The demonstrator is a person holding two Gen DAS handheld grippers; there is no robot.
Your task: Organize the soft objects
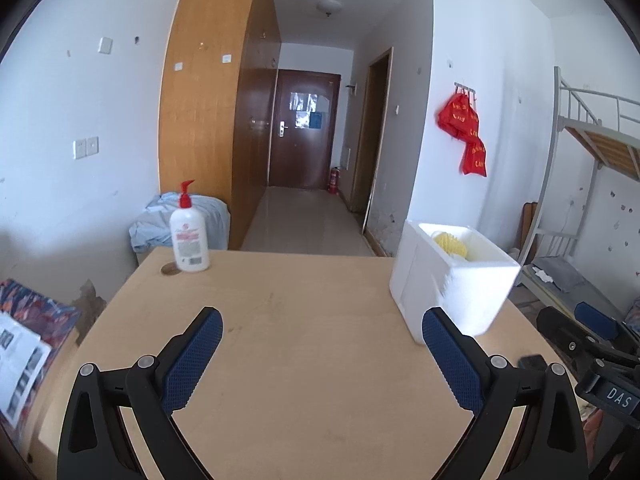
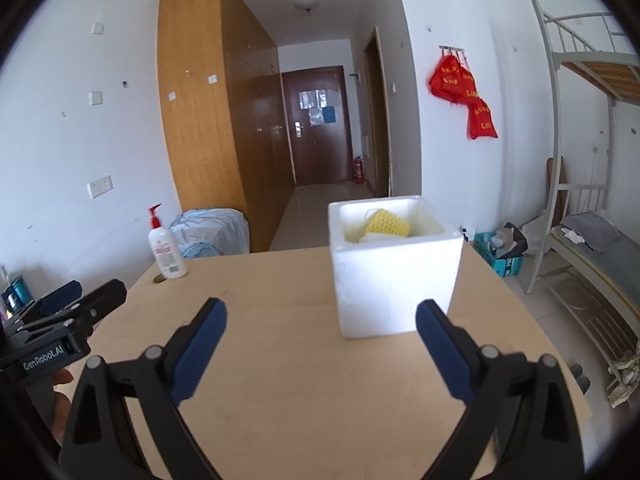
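A yellow foam net point(image 2: 389, 222) lies inside the white foam box point(image 2: 394, 280), over something pale that cannot be made out. The box stands on the right half of the wooden table point(image 2: 304, 360), open at the top. The right gripper point(image 2: 322, 322) hangs above the table just before the box, its blue-padded fingers point(image 2: 200, 344) spread wide and holding nothing. The left gripper point(image 1: 322, 330) hangs over the table's middle, likewise wide open and empty, with the box just beyond its right finger. Seen from the right wrist, its body reads "GenRobot.AI"; seen from the left wrist, the right one shows "DAS". A white pump bottle point(image 1: 189, 236) with a red top stands at the far left corner, its label too small to read. Red bags point(image 2: 464, 94) with unreadable yellow lettering hang on the wall
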